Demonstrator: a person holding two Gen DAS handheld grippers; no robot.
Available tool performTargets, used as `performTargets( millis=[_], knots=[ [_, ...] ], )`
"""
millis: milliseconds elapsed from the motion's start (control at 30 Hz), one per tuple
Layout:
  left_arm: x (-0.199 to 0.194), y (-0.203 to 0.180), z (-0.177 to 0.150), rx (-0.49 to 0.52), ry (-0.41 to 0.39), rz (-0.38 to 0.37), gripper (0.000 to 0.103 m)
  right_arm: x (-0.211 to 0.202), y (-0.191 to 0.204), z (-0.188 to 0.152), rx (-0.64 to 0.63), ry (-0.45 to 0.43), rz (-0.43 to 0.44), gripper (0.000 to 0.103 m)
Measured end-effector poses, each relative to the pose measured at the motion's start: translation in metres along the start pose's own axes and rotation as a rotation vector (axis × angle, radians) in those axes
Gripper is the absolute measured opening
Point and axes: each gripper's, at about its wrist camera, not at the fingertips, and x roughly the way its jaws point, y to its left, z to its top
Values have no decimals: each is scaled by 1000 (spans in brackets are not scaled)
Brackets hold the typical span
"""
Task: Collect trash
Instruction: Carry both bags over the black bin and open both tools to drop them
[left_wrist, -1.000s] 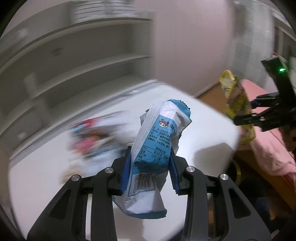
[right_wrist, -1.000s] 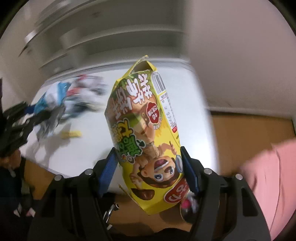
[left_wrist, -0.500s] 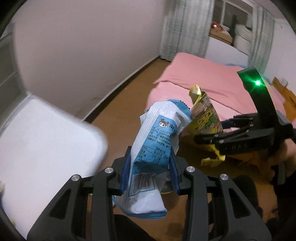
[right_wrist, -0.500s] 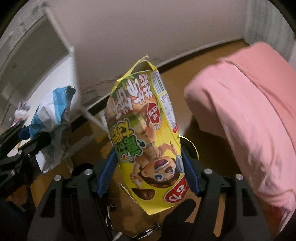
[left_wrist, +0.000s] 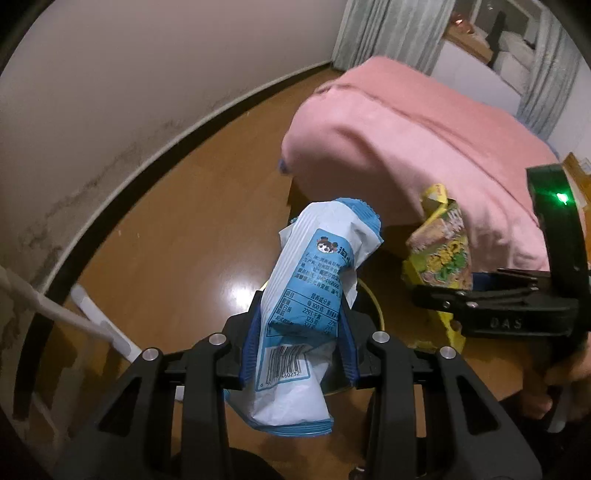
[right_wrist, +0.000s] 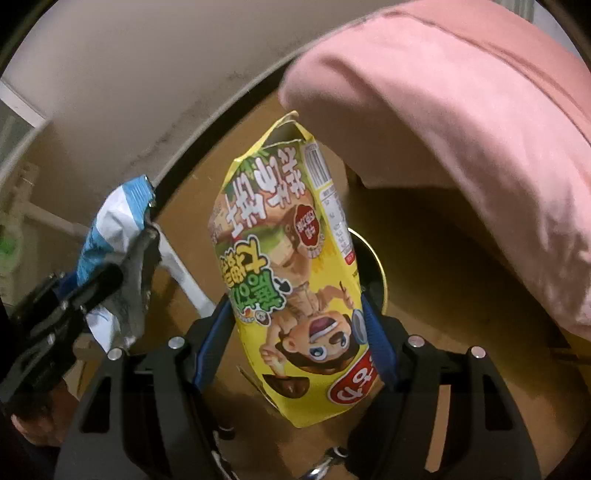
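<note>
while pinched between jaws, blue wrapper (left_wrist: 306, 295) and yellow bag (right_wrist: 295, 273) stick forward.

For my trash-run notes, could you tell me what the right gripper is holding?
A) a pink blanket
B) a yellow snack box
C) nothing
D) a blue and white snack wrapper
B: the right gripper is clamped on the yellow snack box, while the blue and white wrapper sits in the left gripper.

A bedroom in a home is showing here: a bed under a pink blanket (left_wrist: 424, 147) is taking up the right side, standing on a glossy wooden floor (left_wrist: 192, 229). Pale curtains (left_wrist: 391, 33) are hanging behind it, and a dark baseboard (left_wrist: 122, 192) is running along the stained white wall (left_wrist: 110, 74).
</note>
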Motion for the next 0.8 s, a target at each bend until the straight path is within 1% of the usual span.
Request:
performTargets(
  millis=[67,200,233,300,333,367,433,633,800],
  knots=[
    [21,0,0,-33,32,-27,36,13,-6,3,4,31,-3,66],
    [47,-1,1,-47,66,-37,37,17,-13,11,41,30,26,67],
    [53,-7,-6,-47,71,-41,39,17,-13,12,48,32,35,67],
    [60,-10,-6,-37,76,-44,44,20,-15,16,61,39,47,67],
    [62,-12,-5,-30,78,-42,49,23,-20,13,63,40,50,67],
    [63,-14,-5,-26,80,-40,56,20,-23,10,64,40,51,67],
    [62,-14,-3,-28,71,-38,66,17,-21,8,72,37,51,67],
    [51,-12,-1,-26,54,-39,71,23,-17,11,66,55,49,69],
    [36,-11,0,-31,32,-31,81,20,-8,16,47,54,42,81]
  ],
)
